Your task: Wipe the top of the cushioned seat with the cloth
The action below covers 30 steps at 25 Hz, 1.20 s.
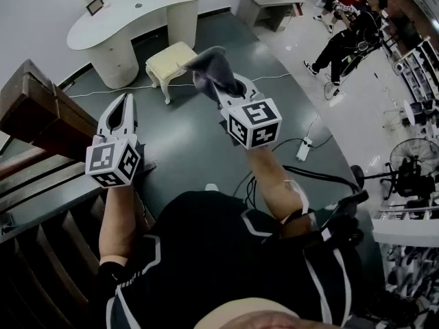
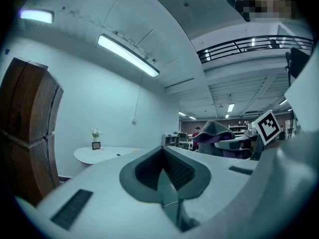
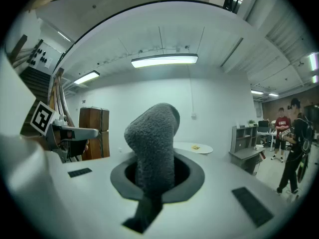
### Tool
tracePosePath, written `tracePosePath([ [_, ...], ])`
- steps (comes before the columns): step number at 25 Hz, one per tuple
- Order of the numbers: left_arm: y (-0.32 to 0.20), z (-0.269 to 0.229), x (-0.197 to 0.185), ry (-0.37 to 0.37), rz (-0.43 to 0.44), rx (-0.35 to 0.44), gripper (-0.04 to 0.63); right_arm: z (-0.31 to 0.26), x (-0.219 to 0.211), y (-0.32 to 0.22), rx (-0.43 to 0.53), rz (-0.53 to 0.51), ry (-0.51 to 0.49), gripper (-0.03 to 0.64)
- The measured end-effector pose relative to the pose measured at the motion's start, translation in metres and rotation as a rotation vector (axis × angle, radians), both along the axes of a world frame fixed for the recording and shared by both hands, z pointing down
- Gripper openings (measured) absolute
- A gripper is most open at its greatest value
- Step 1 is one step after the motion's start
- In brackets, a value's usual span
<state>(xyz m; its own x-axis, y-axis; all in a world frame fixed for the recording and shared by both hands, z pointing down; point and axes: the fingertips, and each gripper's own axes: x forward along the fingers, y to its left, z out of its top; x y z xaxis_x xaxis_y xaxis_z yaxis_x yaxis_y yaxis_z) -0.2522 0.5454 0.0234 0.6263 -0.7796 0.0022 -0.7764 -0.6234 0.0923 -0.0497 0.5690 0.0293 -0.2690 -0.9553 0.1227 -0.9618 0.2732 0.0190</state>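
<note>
A small cream cushioned seat (image 1: 170,62) on white legs stands on the grey floor in front of the curved white desk. My right gripper (image 1: 221,88) is held up in the air, shut on a grey fluffy cloth (image 1: 211,68) that bunches above its jaws; the cloth (image 3: 153,141) fills the middle of the right gripper view. The cloth partly overlaps the seat's right edge in the head view but is well above it. My left gripper (image 1: 122,108) is held up at the left, shut with nothing in it (image 2: 167,183).
A curved white desk (image 1: 130,19) with a photo frame stands behind the seat. A dark wooden stair post (image 1: 38,108) and railing are at my left. Cables (image 1: 288,146) lie on the floor. People (image 1: 350,33) stand at the far right near shelving and a fan (image 1: 411,163).
</note>
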Motion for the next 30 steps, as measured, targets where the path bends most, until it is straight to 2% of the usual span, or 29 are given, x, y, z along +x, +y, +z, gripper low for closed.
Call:
tracePosePath([
  [9,-0.005,0.006,0.027,0.003,0.001,-0.016,0.003,0.001,0.029,-0.006,-0.006,0.006,0.024,0.029],
  [14,-0.005,0.014,0.040,-0.004,0.002,-0.027,0.003,-0.001,0.048,-0.004,0.024,0.023,-0.024,0.031],
  [19,-0.016,0.011,0.067,0.017,0.006,-0.048,0.004,-0.001,0.070,-0.011,0.023,0.009,-0.023,0.031],
  [30,-0.030,0.004,0.116,-0.032,-0.006,-0.007,0.005,-0.002,0.119,-0.029,0.039,-0.025,-0.024,0.032],
])
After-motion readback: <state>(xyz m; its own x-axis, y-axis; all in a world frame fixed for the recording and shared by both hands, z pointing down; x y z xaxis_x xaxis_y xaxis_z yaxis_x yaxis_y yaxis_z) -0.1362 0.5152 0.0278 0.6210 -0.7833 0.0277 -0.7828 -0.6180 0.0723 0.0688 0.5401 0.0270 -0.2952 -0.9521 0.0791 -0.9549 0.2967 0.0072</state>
